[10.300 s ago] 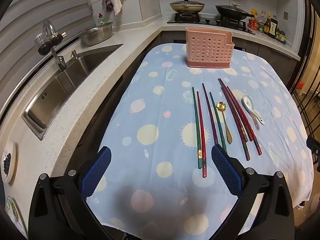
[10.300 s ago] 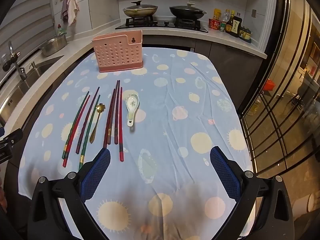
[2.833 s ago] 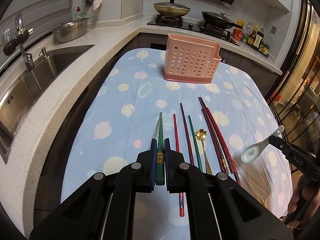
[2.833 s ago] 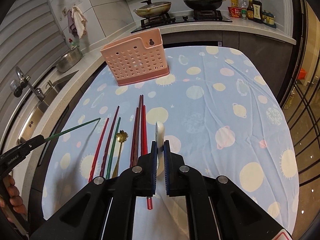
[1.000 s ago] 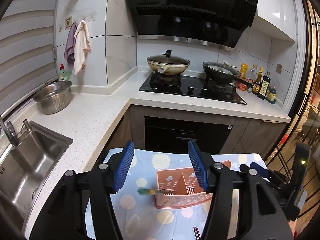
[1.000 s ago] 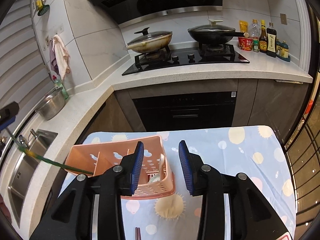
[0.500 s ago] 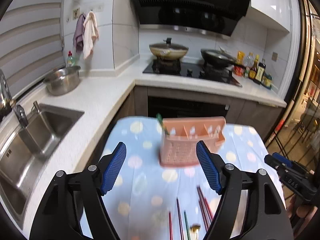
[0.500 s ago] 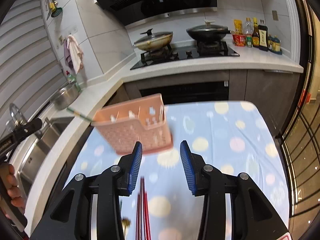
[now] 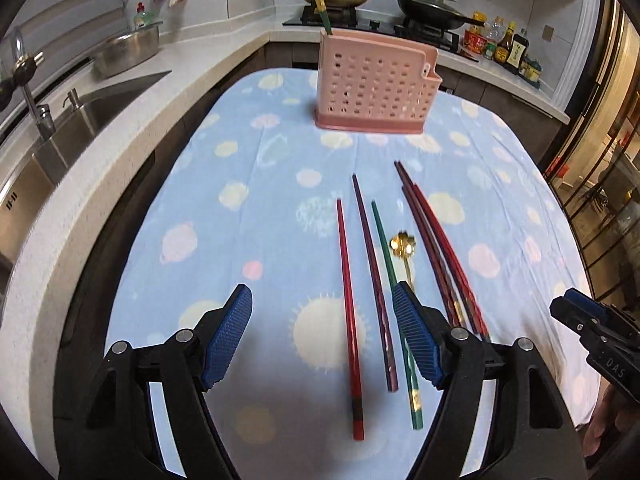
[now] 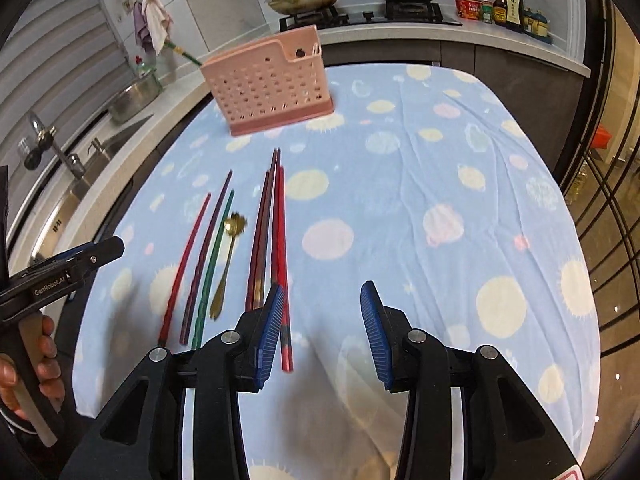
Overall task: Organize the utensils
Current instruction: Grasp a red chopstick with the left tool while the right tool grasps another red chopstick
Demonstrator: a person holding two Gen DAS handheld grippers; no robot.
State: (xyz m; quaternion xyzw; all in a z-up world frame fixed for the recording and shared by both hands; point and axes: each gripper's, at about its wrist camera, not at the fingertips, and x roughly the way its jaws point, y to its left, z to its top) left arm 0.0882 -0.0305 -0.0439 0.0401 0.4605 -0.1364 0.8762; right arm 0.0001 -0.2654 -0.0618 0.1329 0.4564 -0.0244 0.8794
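Note:
A pink perforated holder (image 9: 372, 88) (image 10: 272, 84) stands at the far end of the blue spotted tablecloth (image 9: 248, 240). One green chopstick (image 9: 322, 8) (image 10: 180, 50) leans out of its left end, and a white spoon handle (image 10: 316, 49) shows at its right end. A red chopstick (image 9: 348, 308), a purple one (image 9: 374, 280), a green one (image 9: 394, 296), a gold spoon (image 9: 404, 246) (image 10: 228, 256) and several dark red chopsticks (image 9: 436, 248) (image 10: 276, 240) lie on the cloth. My left gripper (image 9: 322, 312) hangs open over the red and purple chopsticks, empty. My right gripper (image 10: 320, 300) is open and empty, its left finger above the dark red chopsticks.
A sink (image 9: 72, 120) with a faucet (image 9: 28, 80) and a steel bowl (image 9: 128, 50) lie along the counter on the left. Pans sit on the stove (image 9: 400, 20) behind the holder, with sauce bottles (image 9: 504, 46) at the right. A hand (image 10: 24, 360) holds the left gripper.
Both grippers have pulled back from the holder and dropped toward the near part of the table. The green chopstick and the white spoon stay in the holder. The left jaws stand wider.

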